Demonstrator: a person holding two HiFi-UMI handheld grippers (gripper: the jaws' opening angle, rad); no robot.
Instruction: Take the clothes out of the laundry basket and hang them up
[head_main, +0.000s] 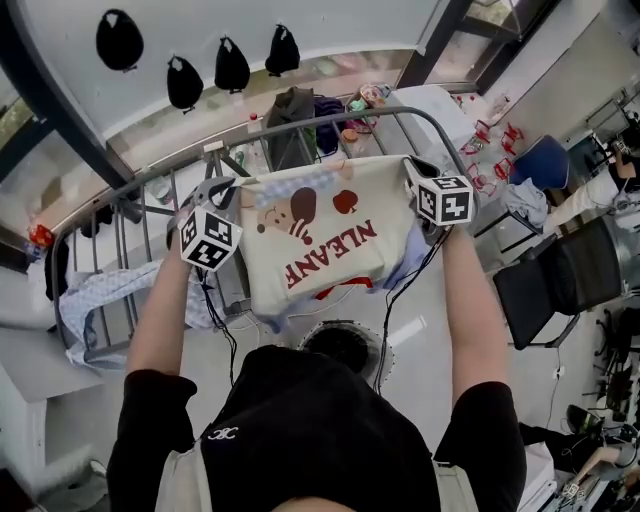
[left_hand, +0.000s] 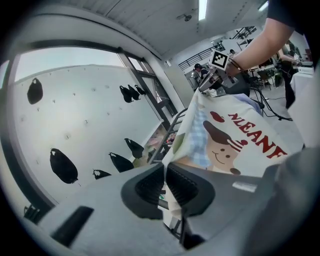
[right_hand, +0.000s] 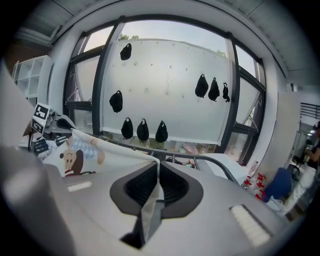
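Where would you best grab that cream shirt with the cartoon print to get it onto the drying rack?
By the two corners of its upper edge, one from each side. Held that way, the cream shirt hangs spread flat, and the edge forms a straight line that should lay easily over the rack rail. The left tool and right tool are shut on those corners.

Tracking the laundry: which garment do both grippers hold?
The cream shirt with red lettering; the dark garment and the blue checked cloth lie on the rack.
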